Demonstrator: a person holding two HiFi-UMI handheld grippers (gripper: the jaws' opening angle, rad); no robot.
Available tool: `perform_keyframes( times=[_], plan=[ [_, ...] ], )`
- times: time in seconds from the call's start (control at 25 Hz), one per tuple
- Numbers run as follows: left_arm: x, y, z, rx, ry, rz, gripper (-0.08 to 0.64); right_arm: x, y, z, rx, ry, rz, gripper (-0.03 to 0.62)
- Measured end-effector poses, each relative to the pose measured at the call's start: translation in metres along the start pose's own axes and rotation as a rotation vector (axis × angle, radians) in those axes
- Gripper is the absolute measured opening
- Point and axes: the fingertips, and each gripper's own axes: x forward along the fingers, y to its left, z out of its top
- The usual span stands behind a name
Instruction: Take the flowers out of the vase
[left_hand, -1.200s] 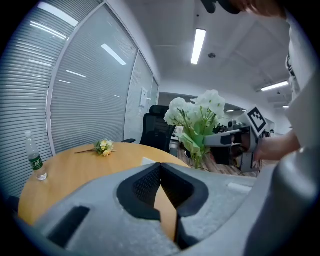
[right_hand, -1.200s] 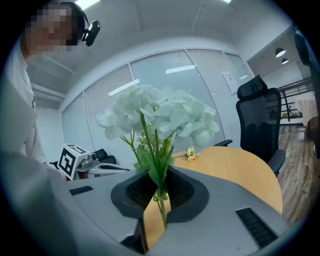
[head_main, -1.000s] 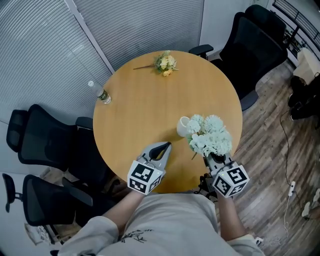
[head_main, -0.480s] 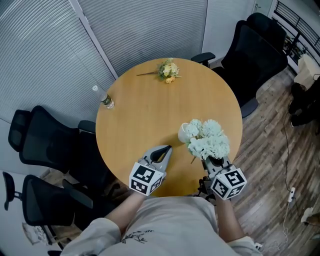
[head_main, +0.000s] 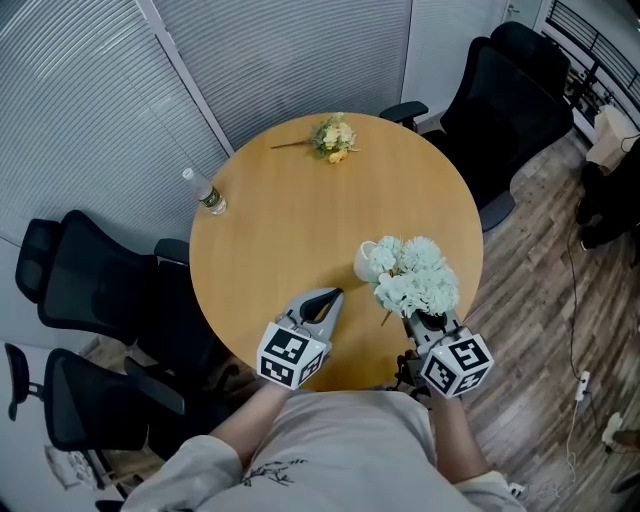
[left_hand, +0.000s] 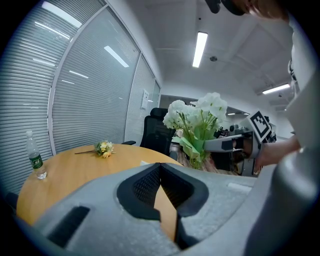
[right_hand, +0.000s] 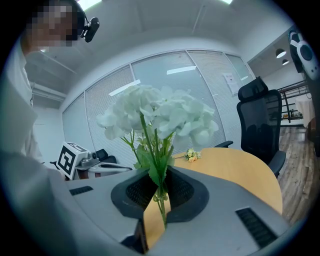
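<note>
Head view: your right gripper (head_main: 431, 321) grips a white flower bunch (head_main: 418, 276) by its stems, beside a white vase (head_main: 366, 259); your left gripper (head_main: 327, 297) is closed, empty.

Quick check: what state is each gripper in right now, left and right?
Left gripper: closed, nothing held.
Right gripper: closed on the stems of the white flowers.

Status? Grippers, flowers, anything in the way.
Left gripper shut, empty. Right gripper shut on white flowers, held clear of vase. Yellow flowers, bottle well away.
</note>
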Motion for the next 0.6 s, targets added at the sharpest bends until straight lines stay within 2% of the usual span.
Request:
perform_keyframes(
  times=[0.6],
  plan=[
    [-0.0068, -0.0031, -0.0042, 0.004, 0.000, 0.012, 0.009, -0.0107, 0.0019, -0.0050, 0.004, -0.008, -0.002, 0.043]
  ],
)
